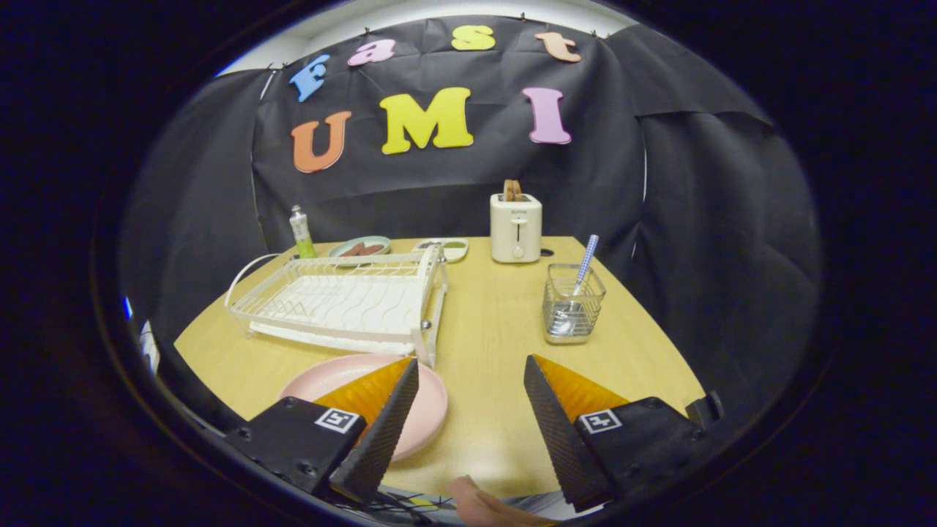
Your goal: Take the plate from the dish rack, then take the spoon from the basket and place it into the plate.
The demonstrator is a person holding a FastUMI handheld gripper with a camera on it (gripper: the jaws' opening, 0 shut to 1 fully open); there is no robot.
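Setting: a black-cloth booth with a pale wooden table point(498, 322) across the middle of the frame.
Gripper point(468, 399): lower centre, fingers spread wide, nothing between them but bare tabletop.
Plate point(424, 402): pink, lying flat on the table at lower left, partly under the left finger, just in front of the white dish rack point(340, 300); already out of the rack.
Spoon point(583, 274): right of centre, standing bowl-down in the wire basket point(572, 304), checked blue handle leaning out above the rim.
Handling: spoon looks light, stiff and thin, its bowl likely slippery; the free handle above the rim seems the best place to pinch.
Far edge: toaster point(515, 227), a tube point(301, 233), two small dishes.
Writing: a small mark on the toaster, too small to read.
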